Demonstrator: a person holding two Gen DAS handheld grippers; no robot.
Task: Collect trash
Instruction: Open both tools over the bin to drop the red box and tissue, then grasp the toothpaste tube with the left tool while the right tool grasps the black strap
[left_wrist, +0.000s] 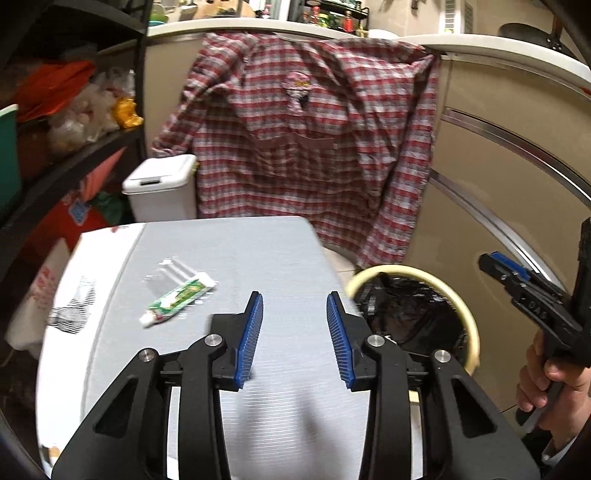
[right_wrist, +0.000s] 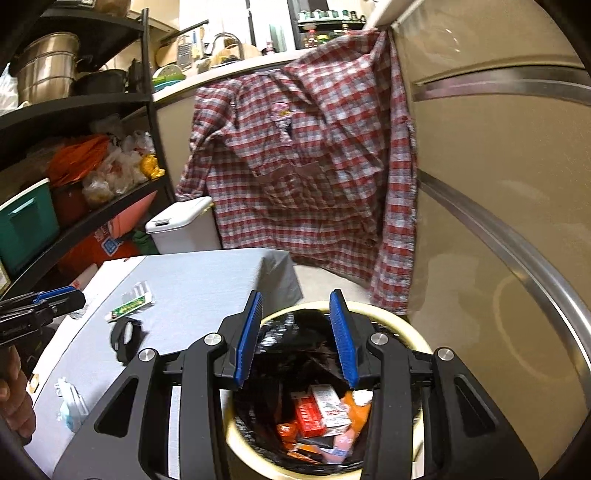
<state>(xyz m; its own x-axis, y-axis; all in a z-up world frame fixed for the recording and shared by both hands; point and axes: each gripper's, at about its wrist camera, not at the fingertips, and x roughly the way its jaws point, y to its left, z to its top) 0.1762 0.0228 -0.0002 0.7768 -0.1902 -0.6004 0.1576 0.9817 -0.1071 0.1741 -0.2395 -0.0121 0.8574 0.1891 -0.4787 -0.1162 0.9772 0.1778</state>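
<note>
Hovering over a grey, finely ribbed tablecloth, the left gripper shows its blue ridged pads standing apart with nothing between them; a green-and-white toothpaste tube lies flat on the cloth ahead and to the left, a clear crinkled plastic wrapper touching its far end. Just off the table's right edge sits a round bin with a cream rim and a glossy black liner, and a red-and-grey plaid shirt hangs from the counter behind. From the right wrist, the right gripper is poised above that bin, its pads parted and empty, with red and orange cartons and wrappers heaped at the bottom of the liner. On the table to the left lie the toothpaste tube, a black looped band and a crumpled pale blue-white wrapper. A white lidded bin stands beyond.
</note>
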